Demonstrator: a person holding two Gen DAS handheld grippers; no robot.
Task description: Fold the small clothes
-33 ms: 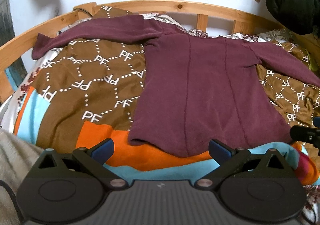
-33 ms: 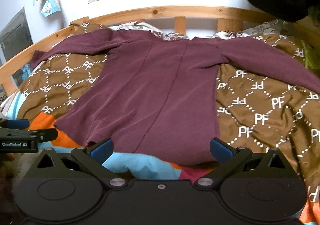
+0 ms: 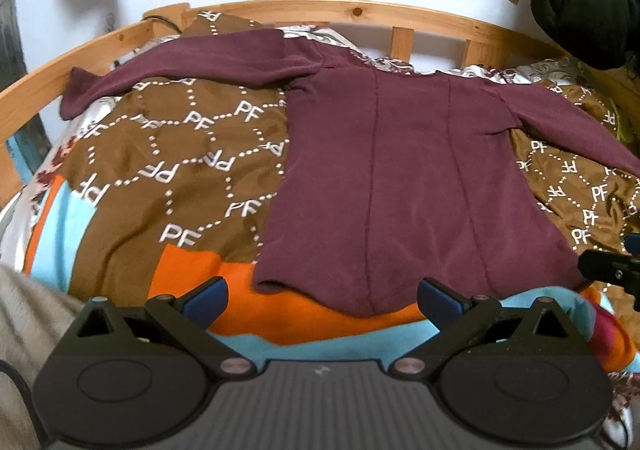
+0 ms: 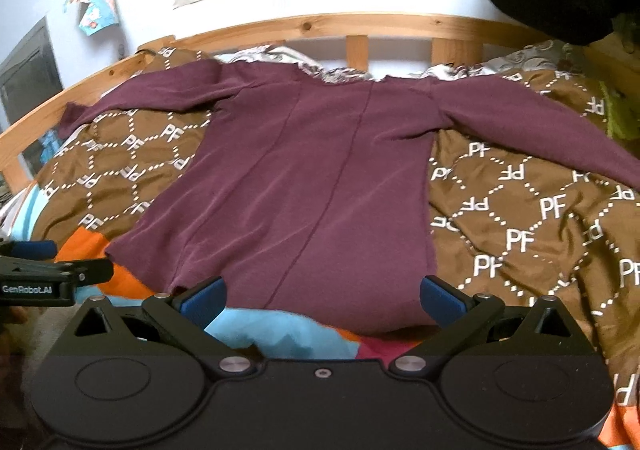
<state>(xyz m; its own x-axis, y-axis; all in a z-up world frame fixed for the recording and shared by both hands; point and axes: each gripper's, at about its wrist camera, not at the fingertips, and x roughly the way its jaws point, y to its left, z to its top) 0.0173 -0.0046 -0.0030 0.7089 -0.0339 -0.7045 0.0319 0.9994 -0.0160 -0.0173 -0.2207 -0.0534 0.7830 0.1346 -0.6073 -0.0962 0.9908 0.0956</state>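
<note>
left claw (image 3: 322,296) jaws wide apart, holding nothing, just short of the hem's near-left corner. right claw (image 4: 322,296) same: spread, empty, at the hem's near-right part. the long-sleeved maroon knit top (image 3: 404,177) lies flat on the brown "pf"-print bedspread (image 3: 172,153), hem nearest, collar far by the wooden bed rail (image 3: 360,11). long axis runs straight away from both claws, sleeves out left and right. judgement: each claw is nearer its own hem corner, so a near-to-far fold looks natural.

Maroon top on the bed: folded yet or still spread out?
Spread out. The maroon top lies flat, both sleeves stretched sideways, hem unfolded near the open claws.
</note>
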